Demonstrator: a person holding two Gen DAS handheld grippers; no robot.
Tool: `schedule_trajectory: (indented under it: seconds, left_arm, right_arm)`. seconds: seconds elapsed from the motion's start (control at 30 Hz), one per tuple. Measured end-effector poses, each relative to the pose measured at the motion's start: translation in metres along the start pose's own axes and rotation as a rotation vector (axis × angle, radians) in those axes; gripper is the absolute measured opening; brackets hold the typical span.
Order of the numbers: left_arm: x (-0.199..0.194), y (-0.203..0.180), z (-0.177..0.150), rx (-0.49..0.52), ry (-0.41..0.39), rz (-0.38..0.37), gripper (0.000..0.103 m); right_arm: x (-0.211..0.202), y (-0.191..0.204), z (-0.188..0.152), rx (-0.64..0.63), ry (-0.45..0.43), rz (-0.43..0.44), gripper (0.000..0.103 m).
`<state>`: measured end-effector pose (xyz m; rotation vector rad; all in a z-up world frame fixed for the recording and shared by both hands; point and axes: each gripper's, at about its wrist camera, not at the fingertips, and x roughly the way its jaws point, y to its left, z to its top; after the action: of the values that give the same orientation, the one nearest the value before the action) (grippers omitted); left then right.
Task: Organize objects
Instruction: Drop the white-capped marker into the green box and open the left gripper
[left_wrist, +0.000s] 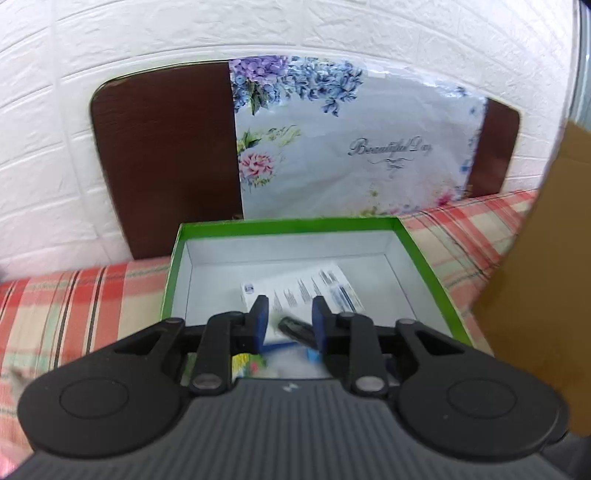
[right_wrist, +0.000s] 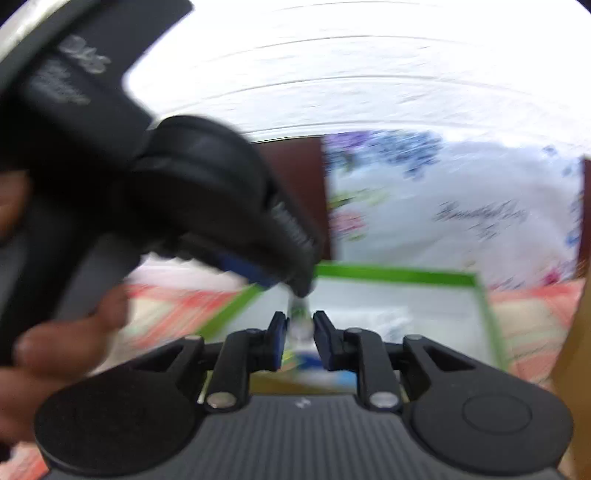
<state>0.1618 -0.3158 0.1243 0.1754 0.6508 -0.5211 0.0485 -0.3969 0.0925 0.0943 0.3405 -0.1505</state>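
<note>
Right wrist: both grippers (right_wrist: 299, 334) (left_wrist: 287, 325) spread, crowded over box (left_wrist: 288, 223); likely collision, knocking the dark item (left_wrist: 295, 328) astray.

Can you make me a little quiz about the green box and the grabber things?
1. True or false: the green box has its lid on.
2. What lies inside the box, beyond the left gripper? A) a white printed leaflet B) a red ball C) a spoon
3. Fill in: the cloth under the box has a red ____ pattern.

Key
1. False. The box is open at the top and you can see its white inside.
2. A. A dark small thing lies near it too, too blurred to name.
3. Checked (plaid).

The right gripper view is very blurred, so no question rests on it.
</note>
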Motion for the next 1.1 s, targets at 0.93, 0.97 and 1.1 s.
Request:
schedule_trajectory:
  seconds: [0.93,0.97,1.1]
  left_arm:
    - [-0.115,0.058,-0.135,-0.088,0.053,0.09,0.039]
    - [-0.118,0.06,-0.139,-0.091,0.052,0.092,0.039]
    - [-0.13,0.067,-0.15,-0.106,0.044,0.104,0.039]
  right_arm:
    - [-0.123,0.058,-0.089,0.139,0.188,0.086,0.041]
    - [-0.127,0.061,-0.088,0.134,0.184,0.088,0.042]
    - [-0.141,0.072,-0.089,0.12,0.177,0.097,0.043]
